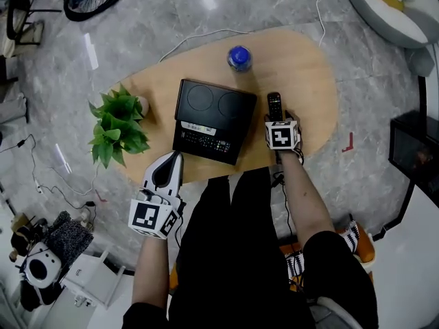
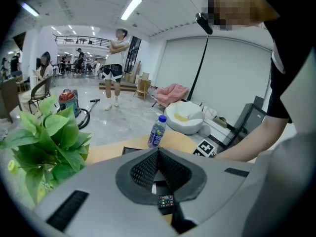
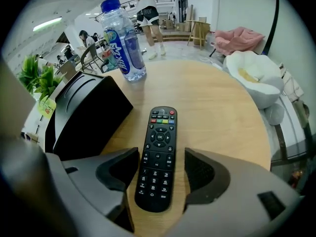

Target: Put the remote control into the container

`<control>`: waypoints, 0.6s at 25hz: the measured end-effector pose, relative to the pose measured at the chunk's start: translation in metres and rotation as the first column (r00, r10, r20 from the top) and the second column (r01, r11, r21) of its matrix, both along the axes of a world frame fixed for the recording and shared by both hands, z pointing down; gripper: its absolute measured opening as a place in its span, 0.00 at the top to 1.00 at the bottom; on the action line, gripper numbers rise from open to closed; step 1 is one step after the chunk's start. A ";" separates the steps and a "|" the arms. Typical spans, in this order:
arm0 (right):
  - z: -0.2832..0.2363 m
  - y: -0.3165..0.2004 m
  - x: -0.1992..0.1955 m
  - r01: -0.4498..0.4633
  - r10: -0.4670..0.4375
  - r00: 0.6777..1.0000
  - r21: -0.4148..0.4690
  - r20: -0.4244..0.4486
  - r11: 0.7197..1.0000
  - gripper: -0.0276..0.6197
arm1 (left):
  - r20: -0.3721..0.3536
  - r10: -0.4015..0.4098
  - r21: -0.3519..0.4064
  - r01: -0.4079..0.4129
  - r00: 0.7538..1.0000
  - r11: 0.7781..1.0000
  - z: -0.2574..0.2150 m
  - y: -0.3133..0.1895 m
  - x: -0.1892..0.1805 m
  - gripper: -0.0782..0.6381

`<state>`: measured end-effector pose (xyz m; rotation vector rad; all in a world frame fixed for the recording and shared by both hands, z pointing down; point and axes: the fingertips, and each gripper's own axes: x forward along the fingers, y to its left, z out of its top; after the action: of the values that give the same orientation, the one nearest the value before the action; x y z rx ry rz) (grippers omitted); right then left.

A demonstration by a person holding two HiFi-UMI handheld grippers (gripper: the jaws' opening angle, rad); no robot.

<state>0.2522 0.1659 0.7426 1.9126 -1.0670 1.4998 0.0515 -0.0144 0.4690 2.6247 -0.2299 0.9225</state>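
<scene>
A black remote control [image 1: 274, 104] lies on the oval wooden table [image 1: 312, 81], just right of the black container [image 1: 209, 108]. My right gripper [image 1: 278, 120] points steeply down over the remote's near end. In the right gripper view its jaws [image 3: 160, 158] stand open on either side of the remote [image 3: 159, 130], with a gap at each pad. The container [image 3: 84, 110] sits to the left there. My left gripper [image 1: 168, 168] hangs at the table's near edge in front of the container, jaws shut [image 2: 158, 154] with nothing between them. Several small remotes show in the container's front part [image 1: 202, 141].
A blue-capped water bottle [image 1: 239, 58] stands behind the container. A potted green plant [image 1: 118, 125] occupies the table's left end. The person's legs [image 1: 240, 252] are at the near edge. A white cable [image 1: 199, 36] runs over the floor beyond. People [image 2: 114, 65] stand far off.
</scene>
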 end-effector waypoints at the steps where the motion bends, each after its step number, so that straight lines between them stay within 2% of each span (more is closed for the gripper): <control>1: 0.000 0.000 0.000 -0.004 0.004 1.000 0.001 -0.006 1.000 0.53 | 0.000 -0.001 -0.003 0.001 1.000 1.000 0.001 0.000 -0.002 0.88; 7: -0.001 -0.001 0.002 0.004 -0.004 1.000 -0.003 -0.021 1.000 0.53 | -0.002 -0.014 -0.005 0.014 1.000 1.000 0.002 -0.005 -0.008 0.88; 8: -0.001 -0.002 0.001 0.007 -0.007 1.000 -0.012 -0.015 1.000 0.54 | -0.003 -0.014 -0.006 0.014 1.000 1.000 0.002 -0.006 -0.010 0.88; 9: -0.001 -0.002 0.000 0.008 -0.009 1.000 -0.022 -0.006 1.000 0.63 | -0.004 -0.013 -0.007 0.013 1.000 1.000 0.002 -0.005 -0.011 0.88; 12: -0.004 -0.002 -0.001 0.001 -0.001 1.000 -0.027 0.008 1.000 0.64 | -0.007 -0.012 -0.007 0.012 1.000 1.000 -0.002 -0.003 -0.013 0.88; 15: -0.019 -0.004 0.001 0.011 -0.011 0.999 -0.006 -0.033 1.000 0.64 | -0.024 -0.021 -0.013 0.021 0.999 1.000 -0.003 -0.002 -0.017 0.88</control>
<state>0.2535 0.1620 0.7235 1.9182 -1.0556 1.4590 0.0341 -0.0161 0.4664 2.6156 -0.2445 0.8818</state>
